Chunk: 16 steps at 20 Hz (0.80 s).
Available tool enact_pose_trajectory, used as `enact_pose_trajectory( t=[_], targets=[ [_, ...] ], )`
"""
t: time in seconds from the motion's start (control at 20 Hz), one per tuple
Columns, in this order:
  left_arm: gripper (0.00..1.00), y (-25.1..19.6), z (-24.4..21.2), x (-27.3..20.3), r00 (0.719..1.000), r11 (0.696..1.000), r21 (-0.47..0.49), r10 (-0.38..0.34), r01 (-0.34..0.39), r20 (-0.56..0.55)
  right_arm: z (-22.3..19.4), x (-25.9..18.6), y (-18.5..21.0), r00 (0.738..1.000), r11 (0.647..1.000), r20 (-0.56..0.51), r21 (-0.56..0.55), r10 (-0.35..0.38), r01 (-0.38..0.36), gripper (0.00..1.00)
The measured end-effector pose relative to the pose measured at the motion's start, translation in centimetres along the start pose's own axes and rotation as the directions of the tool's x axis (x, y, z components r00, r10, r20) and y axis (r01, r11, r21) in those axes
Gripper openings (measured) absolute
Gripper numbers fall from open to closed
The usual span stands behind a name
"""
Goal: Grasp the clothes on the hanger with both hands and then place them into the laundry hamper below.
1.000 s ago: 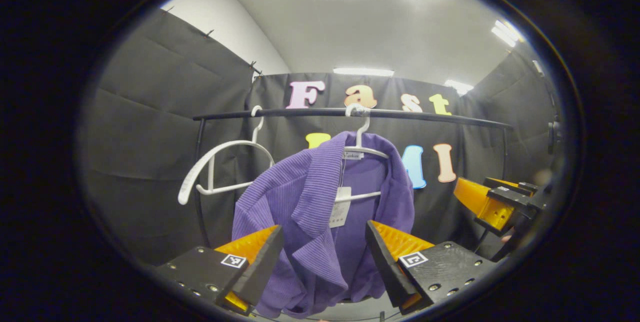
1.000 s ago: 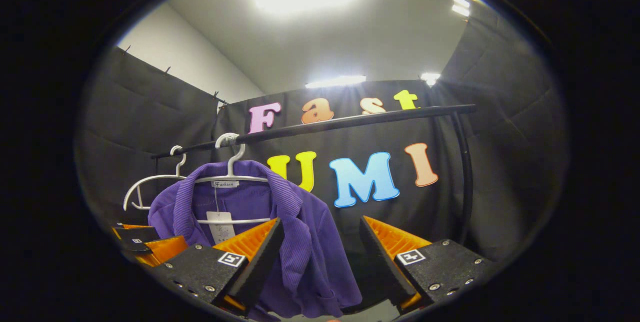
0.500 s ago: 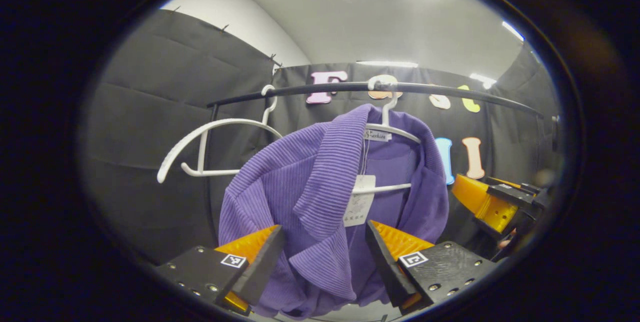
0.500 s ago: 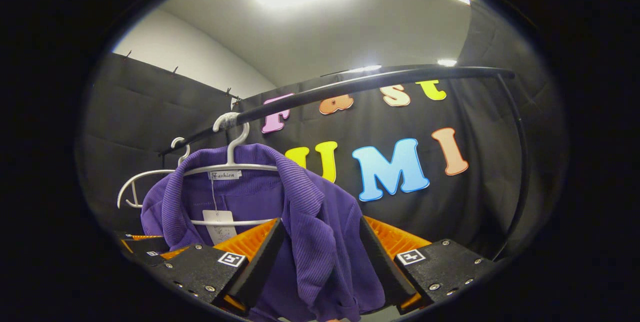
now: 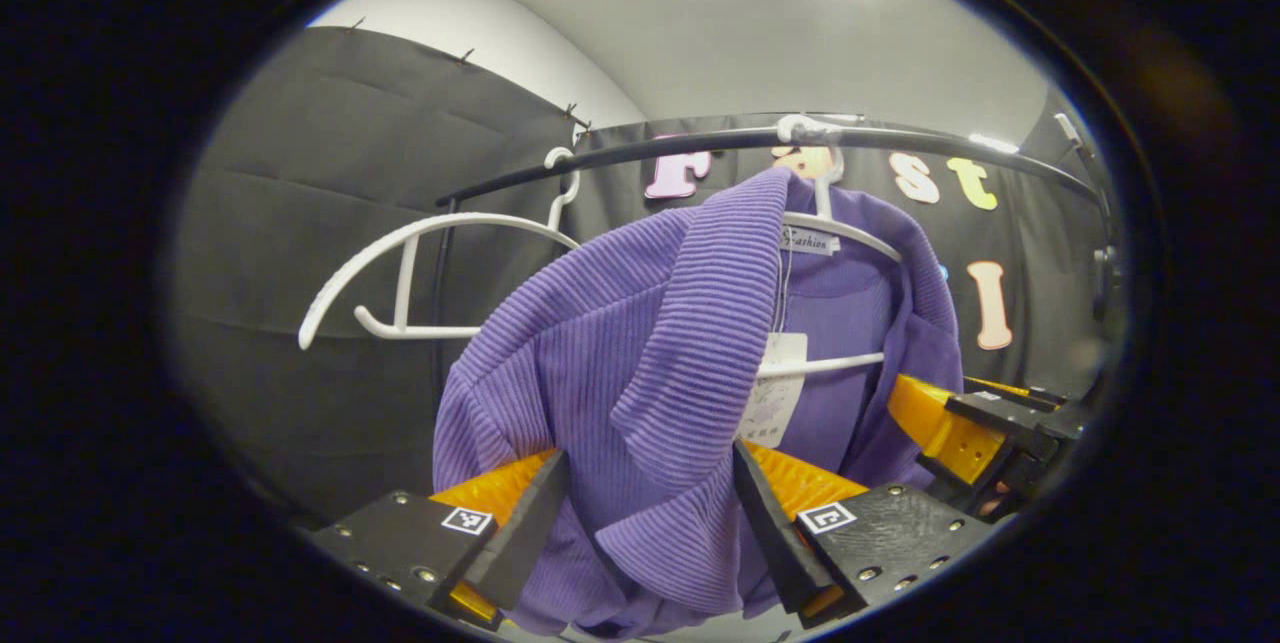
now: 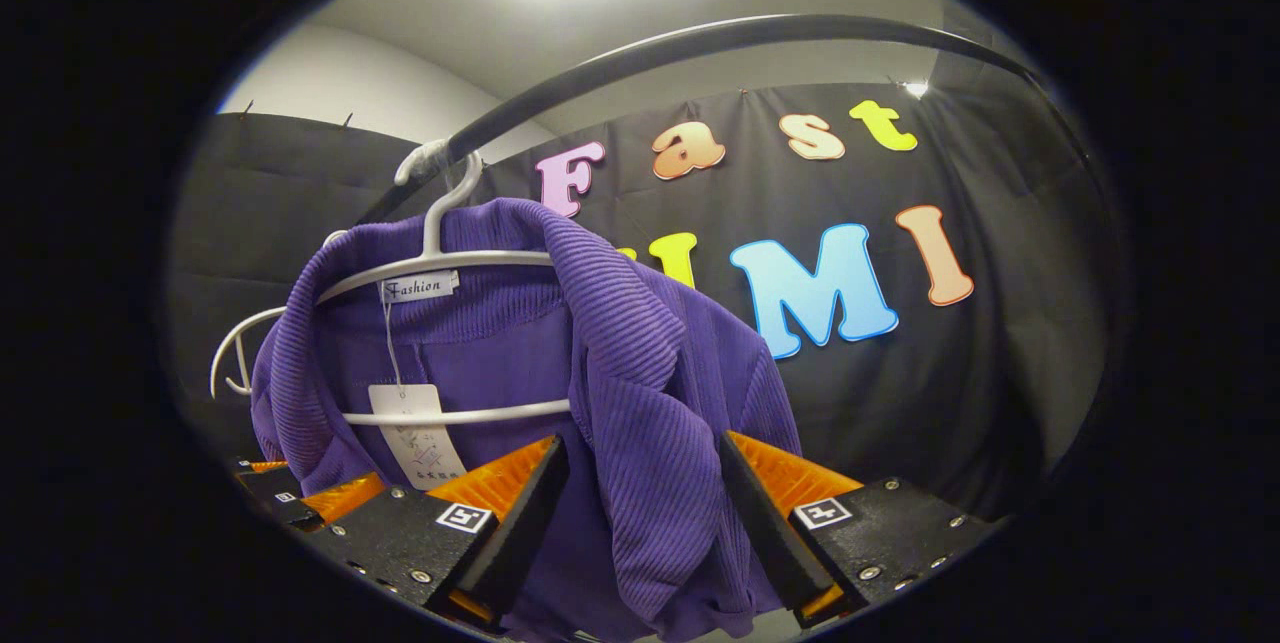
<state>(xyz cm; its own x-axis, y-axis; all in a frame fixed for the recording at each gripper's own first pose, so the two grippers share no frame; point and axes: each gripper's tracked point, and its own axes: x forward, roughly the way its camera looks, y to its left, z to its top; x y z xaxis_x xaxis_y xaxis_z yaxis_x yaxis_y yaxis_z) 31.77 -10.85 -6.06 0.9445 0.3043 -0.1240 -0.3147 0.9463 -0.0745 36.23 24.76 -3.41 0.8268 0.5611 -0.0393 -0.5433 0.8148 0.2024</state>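
Purple shirt (image 5: 640,353) hangs on white hanger (image 5: 840,228) from rail (image 5: 700,143). Left gripper (image 5: 640,513) and right gripper (image 6: 635,513) both spread wide, lapel fabric between fingers; contact probably not made. Empty hanger (image 5: 400,263) left.

the left gripper (image 5: 640,513) is raised and tilted upward, its two fingers (image 5: 520,523) spread wide apart, one on each side of a fold of the purple garment (image 5: 640,353) without clearly pressing on it. the right gripper (image 6: 640,513) is held the same way, pointing up and forward, fingers (image 6: 760,513) parted and straddling the garment's other front edge. in the left gripper view the right gripper (image 5: 960,423) shows farther off at the right edge, level with the left one and close beside the cloth, with a bit of the hand (image 5: 990,503) that holds it just visible beneath. in the right gripper view the left gripper (image 6: 300,498) shows low at the left.
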Motion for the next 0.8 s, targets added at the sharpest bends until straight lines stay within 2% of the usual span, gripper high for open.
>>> enact_pose_trajectory(
  t=[0.05, 0.1, 0.15, 0.25, 0.3, 0.35, 0.4, 0.45, 0.5, 0.55, 0.6, 0.75, 0.8],
  targets=[
    [0.99, 0.0, 0.0, 0.1, 1.000, 1.000, 0.007, 0.005, -0.005, 0.003, -0.5, 0.5, -0.1, 1.000, 1.000, -0.011, -0.003, -0.006, 0.006, 0.93],
    [0.99, 0.0, -0.2, 0.2, 1.000, 1.000, 0.013, 0.005, -0.005, 0.001, -1.1, 1.0, 0.0, 1.000, 1.000, -0.026, -0.006, -0.008, 0.008, 0.91],
    [0.92, 0.1, -0.4, 0.3, 1.000, 1.000, 0.023, 0.005, -0.005, -0.006, -1.6, 1.4, -0.1, 0.999, 1.000, -0.043, -0.008, -0.010, 0.010, 0.90],
    [0.92, 0.1, -0.7, 0.2, 1.000, 0.999, 0.043, 0.009, -0.008, -0.023, -2.6, 2.2, -0.4, 0.997, 1.000, -0.068, -0.011, -0.024, 0.023, 0.87],
    [0.92, 0.4, -0.6, 0.2, 1.000, 0.999, 0.047, 0.022, -0.021, -0.017, -3.0, 2.3, -0.3, 0.997, 1.000, -0.078, -0.011, -0.025, 0.024, 0.82],
    [0.84, 1.0, -0.6, 0.4, 0.999, 0.998, 0.049, 0.040, -0.039, -0.011, -3.2, 2.3, -0.2, 0.996, 1.000, -0.085, -0.007, -0.016, 0.016, 0.76],
    [0.75, 1.1, -0.8, 0.3, 0.999, 0.998, 0.048, 0.037, -0.036, -0.020, -3.1, 2.2, 0.4, 0.996, 1.000, -0.085, -0.002, 0.008, -0.008, 0.58],
    [0.66, 0.9, -1.0, 0.1, 0.999, 0.998, 0.050, 0.024, -0.022, -0.026, -2.7, 1.8, 0.4, 0.997, 1.000, -0.074, -0.009, 0.008, -0.008, 0.48],
    [0.66, 0.9, -0.7, 0.2, 1.000, 0.998, 0.054, 0.016, -0.015, -0.025, -2.2, 1.3, -0.6, 0.999, 0.999, -0.045, -0.030, -0.017, 0.016, 0.23],
    [0.49, 0.6, -0.8, 0.4, 0.999, 0.999, 0.041, -0.011, 0.013, -0.033, -1.6, 0.9, -0.9, 1.000, 0.999, -0.020, -0.043, -0.014, 0.014, 0.11],
    [0.33, 0.0, -0.9, 0.5, 0.998, 0.998, 0.028, -0.052, 0.053, -0.039, -1.4, 0.4, -0.8, 1.000, 0.999, -0.002, -0.047, -0.008, 0.008, 0.07],
    [0.10, 1.0, -0.1, -0.2, 0.999, 0.998, 0.051, -0.039, 0.039, -0.020, 0.4, -0.8, -0.8, 0.998, 0.999, 0.060, -0.036, -0.015, 0.017, 0.07],
    [0.06, 0.9, 0.2, -0.8, 0.998, 0.997, 0.046, -0.054, 0.054, -0.019, 1.2, -1.2, -1.0, 0.996, 0.999, 0.082, -0.037, -0.021, 0.024, 0.07]
  ],
)
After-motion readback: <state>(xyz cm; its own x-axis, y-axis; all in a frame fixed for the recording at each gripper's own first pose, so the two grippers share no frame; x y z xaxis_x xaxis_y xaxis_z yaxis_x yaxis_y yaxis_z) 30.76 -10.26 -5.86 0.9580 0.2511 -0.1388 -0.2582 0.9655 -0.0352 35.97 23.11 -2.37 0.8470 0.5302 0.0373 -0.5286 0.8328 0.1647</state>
